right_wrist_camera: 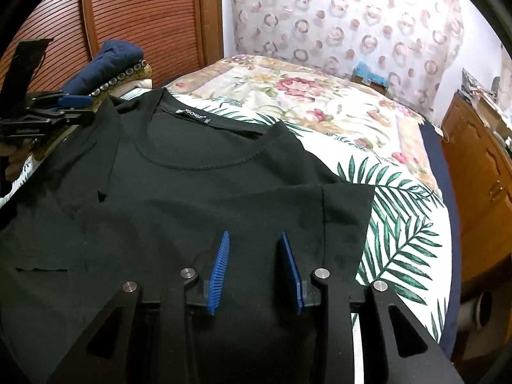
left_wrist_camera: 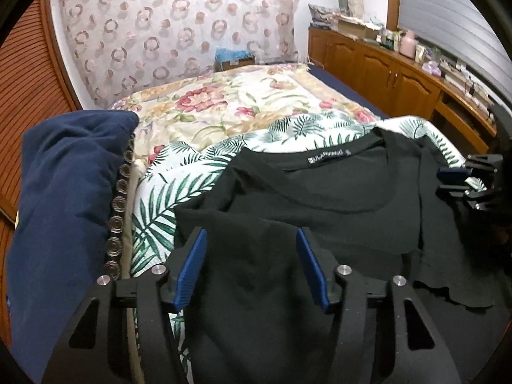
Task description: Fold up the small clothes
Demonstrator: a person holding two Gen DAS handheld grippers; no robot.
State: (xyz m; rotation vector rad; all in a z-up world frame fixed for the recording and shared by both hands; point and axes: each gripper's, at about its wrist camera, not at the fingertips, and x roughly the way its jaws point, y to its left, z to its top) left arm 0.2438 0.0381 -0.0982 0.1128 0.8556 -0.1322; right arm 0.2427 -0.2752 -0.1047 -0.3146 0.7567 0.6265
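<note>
lying spread on the bed, the black short-sleeved cotton t-shirt (left_wrist_camera: 320, 198) sat collar-away from both tools, its white-lettered neck label (right_wrist_camera: 195, 116) showing inside the round neckline. under it was a white bedspread printed with green palm leaves (right_wrist_camera: 396, 224), and beyond that a cream quilt with pink flowers (left_wrist_camera: 224, 102).

the left hand-held gripper (left_wrist_camera: 252, 268) hung over the shirt's near left part, its blue ribbed pads (left_wrist_camera: 188, 275) standing apart with dark fabric seen between them; the cloth lay below the pads rather than pinched, so it was released, grasping nothing. the sleeve on that side was folded in over the body just ahead of its fingers.

the right hand-held gripper (right_wrist_camera: 256, 272) hovered over the shirt's near right part, its blue pads (right_wrist_camera: 219, 272) closer together yet still parted, with flat fabric visible in the gap and no fold caught; it too was released. ahead and to the right of it, the right sleeve (right_wrist_camera: 345, 204) lay flat with a straight hem edge against the leaf print.

to the left of the left tool rested a bulky navy blue fabric bundle (left_wrist_camera: 64, 192) edged by a strip of round metallic studs (left_wrist_camera: 118, 211). farther off stood a ribbed wooden wardrobe door (right_wrist_camera: 144, 12), a curtain patterned with rings (left_wrist_camera: 179, 25) and a low wooden cabinet crowded with small items (left_wrist_camera: 384, 64).
</note>
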